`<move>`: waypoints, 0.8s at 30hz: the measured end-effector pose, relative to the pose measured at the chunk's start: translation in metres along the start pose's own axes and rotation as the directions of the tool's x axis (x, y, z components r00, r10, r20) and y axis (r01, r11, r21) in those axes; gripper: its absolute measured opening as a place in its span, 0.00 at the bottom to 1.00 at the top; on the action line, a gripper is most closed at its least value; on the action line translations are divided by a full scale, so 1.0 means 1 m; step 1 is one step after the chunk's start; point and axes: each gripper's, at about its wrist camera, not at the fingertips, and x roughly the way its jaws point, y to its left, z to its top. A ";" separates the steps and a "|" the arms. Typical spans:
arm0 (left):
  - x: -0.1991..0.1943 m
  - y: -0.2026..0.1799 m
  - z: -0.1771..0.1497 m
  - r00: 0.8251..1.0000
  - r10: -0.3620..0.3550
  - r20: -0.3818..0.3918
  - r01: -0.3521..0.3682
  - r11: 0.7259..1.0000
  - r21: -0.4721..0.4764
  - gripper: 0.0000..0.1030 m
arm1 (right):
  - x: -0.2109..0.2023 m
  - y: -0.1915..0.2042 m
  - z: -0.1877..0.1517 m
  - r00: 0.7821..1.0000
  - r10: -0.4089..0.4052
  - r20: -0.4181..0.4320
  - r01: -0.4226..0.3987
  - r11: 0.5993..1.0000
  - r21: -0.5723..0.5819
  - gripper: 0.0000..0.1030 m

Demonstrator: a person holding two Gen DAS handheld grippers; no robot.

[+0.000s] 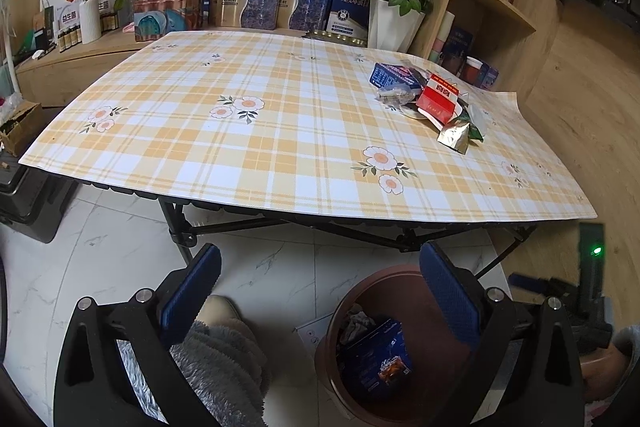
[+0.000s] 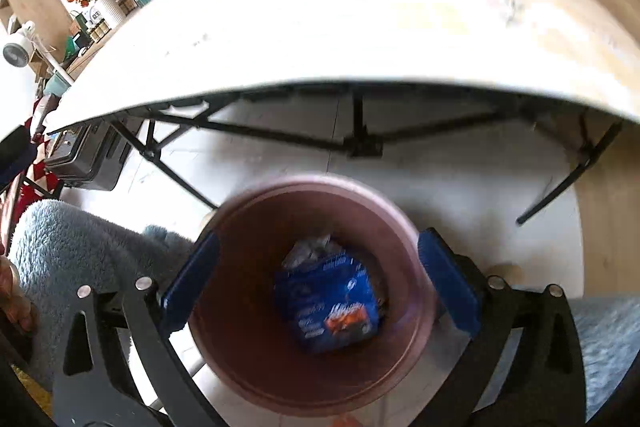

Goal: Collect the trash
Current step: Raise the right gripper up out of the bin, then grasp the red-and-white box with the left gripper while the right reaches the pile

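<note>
Both my grippers wide and empty; one blue packet in the bin, more trash on the table.

In the right wrist view, my right gripper (image 2: 318, 279) hangs over the brown bin (image 2: 240, 367) at lower centre of the frame, jaws spread wide with nothing between them; the blue packet (image 2: 332, 311) lies at the bin's bottom beside a crumpled pale wrapper (image 2: 310, 251). In the left wrist view, my left gripper (image 1: 320, 291) stands just as wide and empty at the bottom of the frame, below the near edge of the plaid tablecloth (image 1: 260, 131). The remaining trash pile (image 1: 430, 99) sits at the right of the cloth: a red carton, a blue box, a gold foil pouch, touching one another.
</note>
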 end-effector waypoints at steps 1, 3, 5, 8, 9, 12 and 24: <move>0.000 0.000 0.000 1.000 0.001 -0.002 -0.001 1.000 0.001 0.94 | -0.004 0.002 0.002 1.000 -0.006 0.017 0.006 1.000 -0.006 0.94; 0.002 0.000 0.000 1.000 0.006 -0.008 -0.006 1.000 -0.001 0.94 | -0.012 0.004 0.005 0.998 -0.019 0.064 0.020 1.000 -0.015 0.94; 0.003 0.001 0.000 1.000 0.011 -0.012 -0.011 1.000 -0.005 0.94 | -0.018 0.006 0.007 0.995 -0.008 0.099 0.011 1.000 -0.028 0.95; 0.003 0.000 0.001 1.000 0.017 -0.015 -0.018 1.000 -0.005 0.94 | -0.022 0.008 0.010 0.990 0.023 0.136 -0.014 0.998 -0.068 0.95; 0.004 -0.001 0.001 1.000 0.021 -0.017 -0.021 1.000 -0.001 0.94 | -0.024 0.011 0.010 0.989 0.026 0.143 -0.015 0.997 -0.078 0.95; 0.008 -0.004 0.002 0.999 0.026 -0.035 -0.026 1.000 0.012 0.94 | -0.028 0.012 0.012 0.984 0.019 0.175 -0.003 0.996 -0.092 0.95; 0.041 -0.035 0.062 0.993 -0.081 -0.081 0.086 0.994 0.069 0.94 | -0.056 -0.035 0.060 0.972 -0.013 0.236 0.015 1.000 -0.008 0.95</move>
